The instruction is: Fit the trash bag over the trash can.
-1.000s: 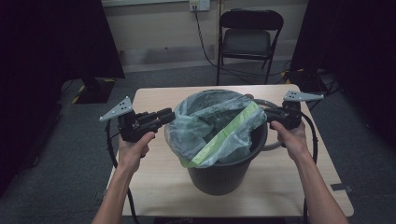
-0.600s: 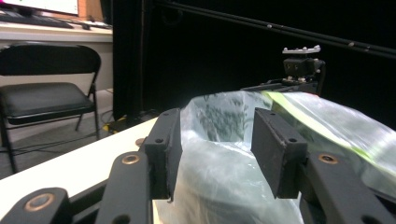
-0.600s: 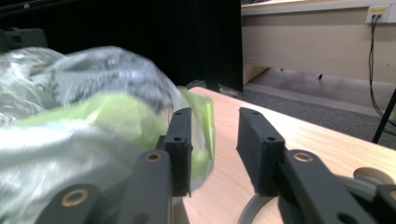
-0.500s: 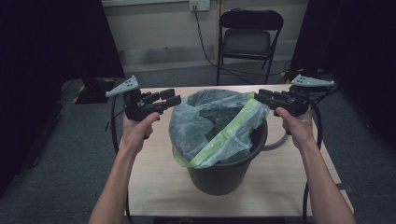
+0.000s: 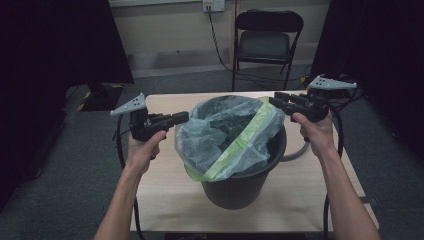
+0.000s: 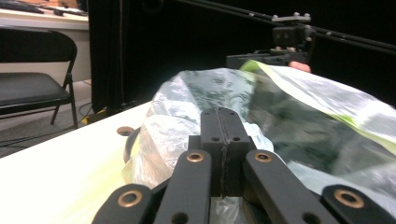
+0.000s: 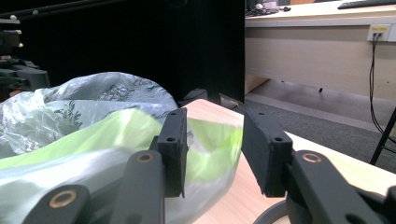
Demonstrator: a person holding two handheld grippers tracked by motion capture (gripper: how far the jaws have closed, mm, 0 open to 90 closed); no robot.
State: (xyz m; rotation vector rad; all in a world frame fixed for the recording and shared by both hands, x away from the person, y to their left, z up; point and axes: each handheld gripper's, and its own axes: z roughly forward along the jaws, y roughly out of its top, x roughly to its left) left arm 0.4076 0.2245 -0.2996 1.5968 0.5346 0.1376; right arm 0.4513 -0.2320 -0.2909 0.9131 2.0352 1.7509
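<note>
Your left tongs (image 5: 182,117) just closed: jaws together, nothing between them, tips just beside the bag (image 5: 227,135) on its left. Your right tongs (image 5: 276,100) have been opening: jaws apart, bag's green edge (image 7: 205,154) in the gap, pads not pressing on it. Bag lines the bin (image 5: 240,187) mid-counter (image 5: 165,185).

The bag (image 5: 227,135) is looking like thin, shiny, crinkly plastic. The bin (image 5: 240,187) is looking smooth and dark. The table (image 5: 170,190) is showing pale, matt wood.
</note>
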